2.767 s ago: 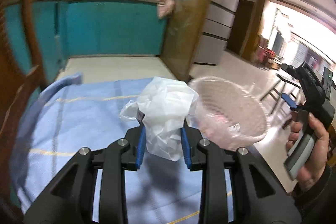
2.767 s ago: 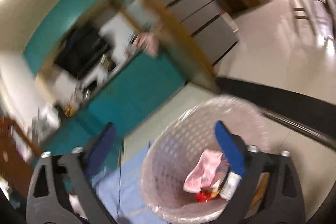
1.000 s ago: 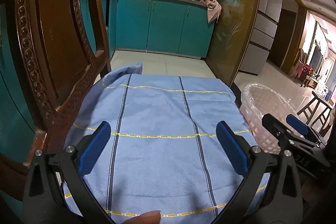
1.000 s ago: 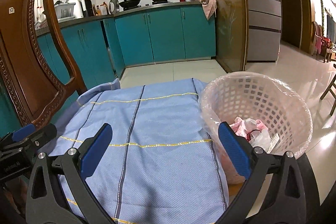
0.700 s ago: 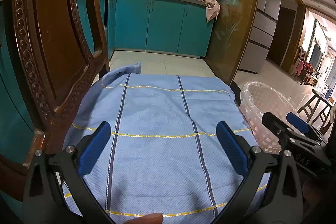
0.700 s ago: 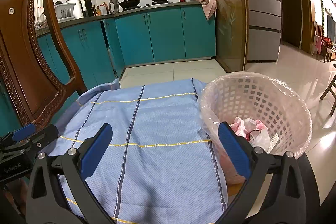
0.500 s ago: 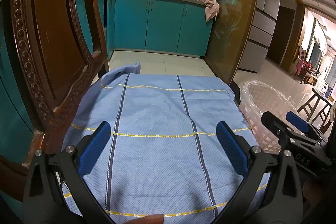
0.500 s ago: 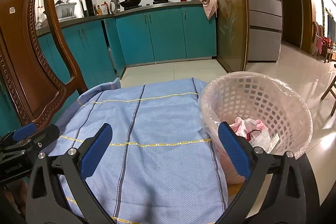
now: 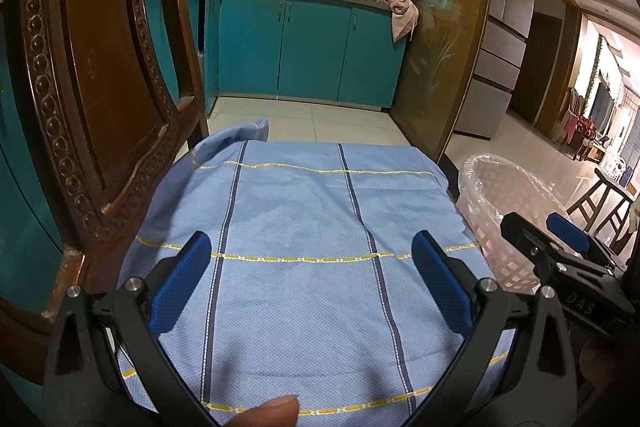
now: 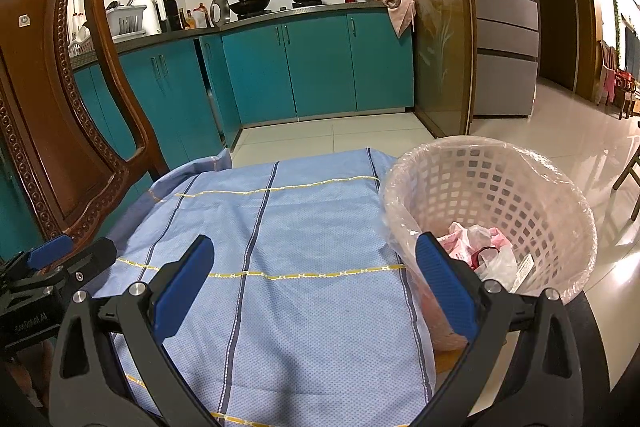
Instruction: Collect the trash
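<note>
A pink lattice waste basket point(image 10: 492, 203) lined with a clear bag stands at the right edge of the blue tablecloth point(image 10: 288, 227); pink and white crumpled trash point(image 10: 476, 247) lies inside it. The basket point(image 9: 508, 203) also shows at the right of the left wrist view. My left gripper point(image 9: 312, 279) hovers open over the bare cloth point(image 9: 304, 227), holding nothing. My right gripper point(image 10: 312, 279) is open too, its right finger in front of the basket's near wall. Each gripper appears in the other's view: the right gripper point(image 9: 560, 247), the left gripper point(image 10: 52, 263).
A carved wooden chair point(image 9: 100, 67) point(image 10: 60, 99) stands close at the left of the table. Teal kitchen cabinets point(image 10: 312, 63) and a tiled floor lie beyond. A wooden-framed glass partition point(image 9: 444, 27) and a stool point(image 9: 604, 203) are at the right.
The white crumpled bag held by my left gripper 2.8 s ago is gone and that gripper is now open. Over the last second both grippers have barely moved.
</note>
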{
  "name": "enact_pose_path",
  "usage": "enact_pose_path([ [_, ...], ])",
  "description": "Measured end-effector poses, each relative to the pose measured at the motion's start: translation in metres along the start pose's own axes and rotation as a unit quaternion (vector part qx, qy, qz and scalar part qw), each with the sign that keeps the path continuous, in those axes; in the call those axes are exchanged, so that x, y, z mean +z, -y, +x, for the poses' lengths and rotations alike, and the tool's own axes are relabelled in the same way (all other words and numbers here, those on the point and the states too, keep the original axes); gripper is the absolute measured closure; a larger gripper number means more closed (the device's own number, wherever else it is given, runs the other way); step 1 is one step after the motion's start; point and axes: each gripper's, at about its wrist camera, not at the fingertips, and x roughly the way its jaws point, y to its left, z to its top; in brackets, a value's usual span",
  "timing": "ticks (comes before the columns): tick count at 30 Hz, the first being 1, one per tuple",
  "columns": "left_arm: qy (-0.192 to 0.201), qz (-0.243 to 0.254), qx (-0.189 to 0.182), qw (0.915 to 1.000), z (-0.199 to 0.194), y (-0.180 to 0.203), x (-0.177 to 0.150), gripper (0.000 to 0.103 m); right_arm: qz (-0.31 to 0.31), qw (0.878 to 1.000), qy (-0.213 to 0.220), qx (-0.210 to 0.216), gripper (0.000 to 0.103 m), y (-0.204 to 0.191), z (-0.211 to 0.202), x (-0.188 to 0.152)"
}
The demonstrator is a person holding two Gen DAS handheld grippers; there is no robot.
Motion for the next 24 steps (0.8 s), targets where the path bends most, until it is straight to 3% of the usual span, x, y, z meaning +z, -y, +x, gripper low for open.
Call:
enact_pose_path([
  [24, 0.002, 0.011, 0.014, 0.9998, 0.0015, -0.0027, 0.0009, 0.003, -0.003, 1.000, -0.006, 0.003, 0.004, -0.0016, 0.0038, -0.0019],
])
